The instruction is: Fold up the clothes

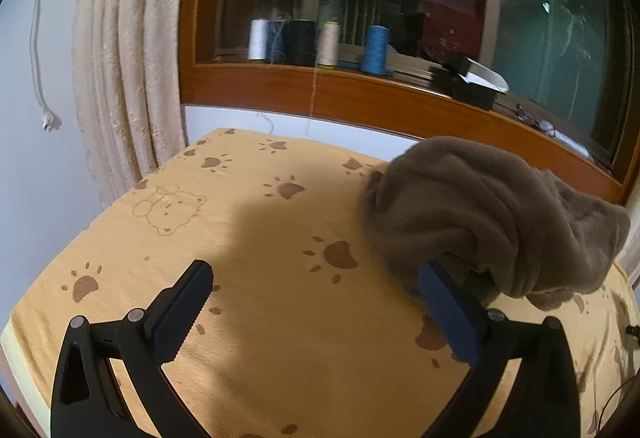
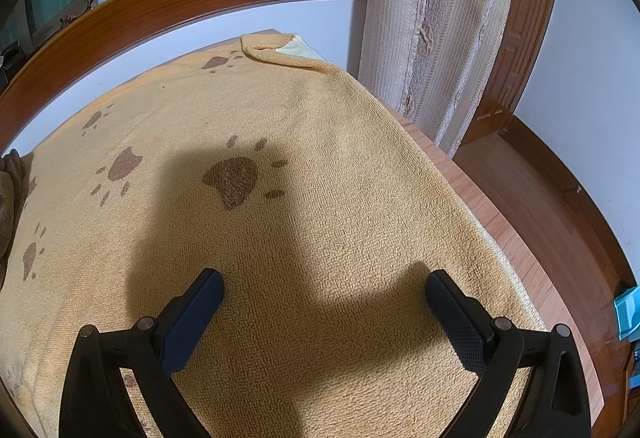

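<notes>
Brown garment (image 1: 492, 218) bunched on right of paw-print towel (image 1: 260, 238), L gripper (image 1: 316, 278) jaws wide, right finger touching it, R gripper (image 2: 324, 288) jaws wide over bare towel

open yellow towel (image 1: 256, 230) stretches bare ahead of the left gripper (image 1: 316, 302), its jaws spread wide; a crumpled brown garment (image 1: 492, 218) blocks the right side, just beside the right fingertip. a curtain (image 1: 124, 78) and window sill (image 1: 360, 94) hem the far edge. ahead of the right gripper (image 2: 324, 302) the towel lies clear to a folded corner (image 2: 280, 52).
</notes>
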Demonstrator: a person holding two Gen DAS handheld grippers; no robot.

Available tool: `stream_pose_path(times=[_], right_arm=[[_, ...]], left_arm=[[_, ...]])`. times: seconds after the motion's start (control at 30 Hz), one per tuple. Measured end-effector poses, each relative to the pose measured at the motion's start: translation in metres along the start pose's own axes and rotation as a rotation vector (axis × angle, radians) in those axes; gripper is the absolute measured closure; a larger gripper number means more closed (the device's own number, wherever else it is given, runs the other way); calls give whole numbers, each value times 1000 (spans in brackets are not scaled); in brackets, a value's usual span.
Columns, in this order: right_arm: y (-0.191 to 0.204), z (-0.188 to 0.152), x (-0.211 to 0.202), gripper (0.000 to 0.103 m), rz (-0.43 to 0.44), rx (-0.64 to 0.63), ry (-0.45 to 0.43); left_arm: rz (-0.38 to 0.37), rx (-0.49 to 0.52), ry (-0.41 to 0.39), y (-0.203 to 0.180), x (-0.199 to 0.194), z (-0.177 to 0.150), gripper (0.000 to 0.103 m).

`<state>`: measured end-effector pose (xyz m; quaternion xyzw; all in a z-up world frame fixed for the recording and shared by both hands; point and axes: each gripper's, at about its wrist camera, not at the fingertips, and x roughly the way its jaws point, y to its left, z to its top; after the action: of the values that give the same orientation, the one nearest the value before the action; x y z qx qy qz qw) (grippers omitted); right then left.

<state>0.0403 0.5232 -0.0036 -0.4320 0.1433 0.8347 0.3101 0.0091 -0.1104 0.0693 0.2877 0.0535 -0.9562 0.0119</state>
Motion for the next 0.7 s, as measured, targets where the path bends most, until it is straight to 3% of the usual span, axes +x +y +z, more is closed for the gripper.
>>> stream_pose_path(times=[0.2,0.53,0.7], right_arm=[[1,1,2,0,1,5,0],[1,1,1,0,2,6,8],[1,-1,-4,0,97,-58,29]], left_arm=[[-2,14,11,-13,7,3,0],[-79,15,55,-24,36,-10,0],[-85,2,76,-19,48,-16,0]])
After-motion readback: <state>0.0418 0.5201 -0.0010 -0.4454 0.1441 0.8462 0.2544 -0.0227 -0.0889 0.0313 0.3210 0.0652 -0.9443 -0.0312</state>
